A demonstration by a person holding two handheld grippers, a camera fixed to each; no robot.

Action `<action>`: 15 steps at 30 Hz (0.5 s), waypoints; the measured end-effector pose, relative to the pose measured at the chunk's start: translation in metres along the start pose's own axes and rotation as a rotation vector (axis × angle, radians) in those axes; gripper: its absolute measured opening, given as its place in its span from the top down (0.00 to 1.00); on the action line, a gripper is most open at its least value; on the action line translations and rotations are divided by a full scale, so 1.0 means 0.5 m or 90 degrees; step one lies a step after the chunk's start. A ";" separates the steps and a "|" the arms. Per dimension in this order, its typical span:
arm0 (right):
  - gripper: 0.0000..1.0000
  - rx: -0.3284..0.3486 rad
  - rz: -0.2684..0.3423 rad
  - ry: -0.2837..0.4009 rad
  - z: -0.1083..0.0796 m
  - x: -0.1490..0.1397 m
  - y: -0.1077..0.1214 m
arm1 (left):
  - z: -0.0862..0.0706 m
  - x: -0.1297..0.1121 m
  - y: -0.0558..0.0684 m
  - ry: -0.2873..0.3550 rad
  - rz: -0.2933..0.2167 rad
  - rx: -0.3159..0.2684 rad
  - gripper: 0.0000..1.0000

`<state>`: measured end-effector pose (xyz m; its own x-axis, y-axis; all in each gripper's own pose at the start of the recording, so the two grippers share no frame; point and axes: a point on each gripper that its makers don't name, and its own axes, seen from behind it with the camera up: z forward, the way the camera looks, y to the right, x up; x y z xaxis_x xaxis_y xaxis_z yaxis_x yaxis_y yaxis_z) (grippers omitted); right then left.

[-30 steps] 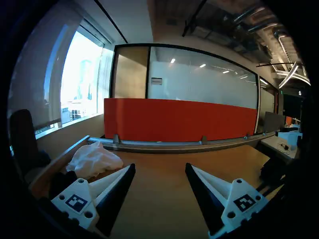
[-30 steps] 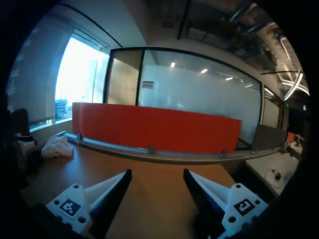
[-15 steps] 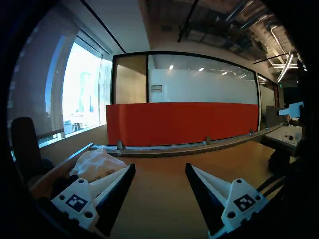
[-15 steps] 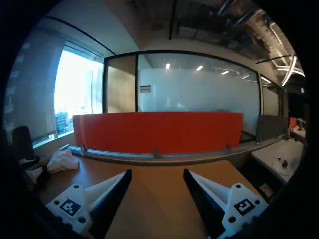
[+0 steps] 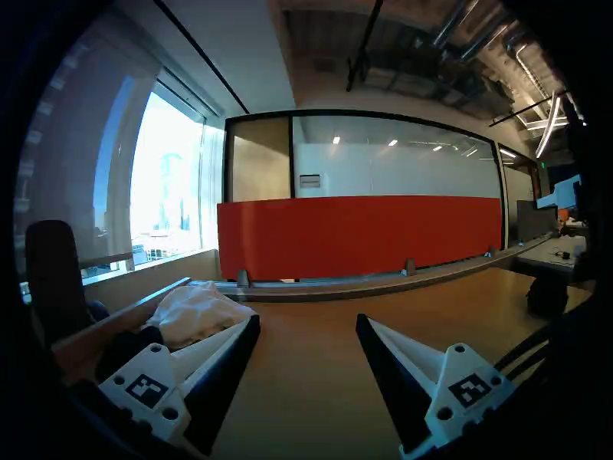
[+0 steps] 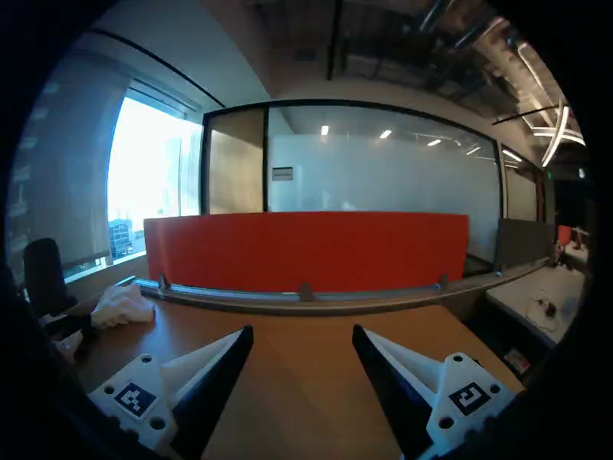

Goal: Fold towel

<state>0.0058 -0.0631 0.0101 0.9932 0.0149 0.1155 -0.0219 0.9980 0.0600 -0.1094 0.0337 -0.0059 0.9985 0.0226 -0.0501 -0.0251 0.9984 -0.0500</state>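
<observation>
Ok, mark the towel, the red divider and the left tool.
towel (image 5: 201,314), left gripper view, middle of the crumpled heap.
red divider (image 5: 360,236), left gripper view, centre of its panel.
left tool (image 5: 307,317), left gripper view, midway between its fingertips.

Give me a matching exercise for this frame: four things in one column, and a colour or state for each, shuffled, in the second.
Things
1. towel
2. partition
3. left gripper
4. chair

Colour or state
A. orange-red, standing upright
B. open, holding nothing
C. white, crumpled in a heap
D. dark, nearly black

Pairs: 1-C, 2-A, 3-B, 4-D
</observation>
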 end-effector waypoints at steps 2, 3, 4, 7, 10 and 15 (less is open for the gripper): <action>0.00 0.000 -0.004 0.003 -0.001 -0.007 -0.003 | 0.000 -0.016 -0.004 0.002 -0.003 0.001 0.07; 0.00 -0.001 -0.006 0.004 -0.001 -0.011 -0.004 | 0.000 -0.025 -0.007 0.003 -0.005 0.002 0.07; 0.00 -0.003 -0.009 0.005 -0.001 -0.014 -0.003 | 0.001 -0.033 -0.008 0.003 -0.007 0.002 0.07; 0.00 -0.007 -0.019 0.007 0.001 -0.022 -0.004 | 0.003 -0.056 -0.014 0.004 -0.014 0.005 0.07; 0.00 -0.008 -0.029 0.009 0.003 -0.028 -0.008 | 0.005 -0.075 -0.019 0.004 -0.021 0.009 0.07; 0.00 -0.008 -0.034 0.009 0.007 -0.041 -0.016 | 0.006 -0.098 -0.023 0.007 -0.029 0.009 0.07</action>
<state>-0.0147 -0.0715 0.0105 0.9945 -0.0382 0.0977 0.0331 0.9980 0.0538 -0.1579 0.0211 0.0002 0.9980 -0.0234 -0.0586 0.0212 0.9991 -0.0377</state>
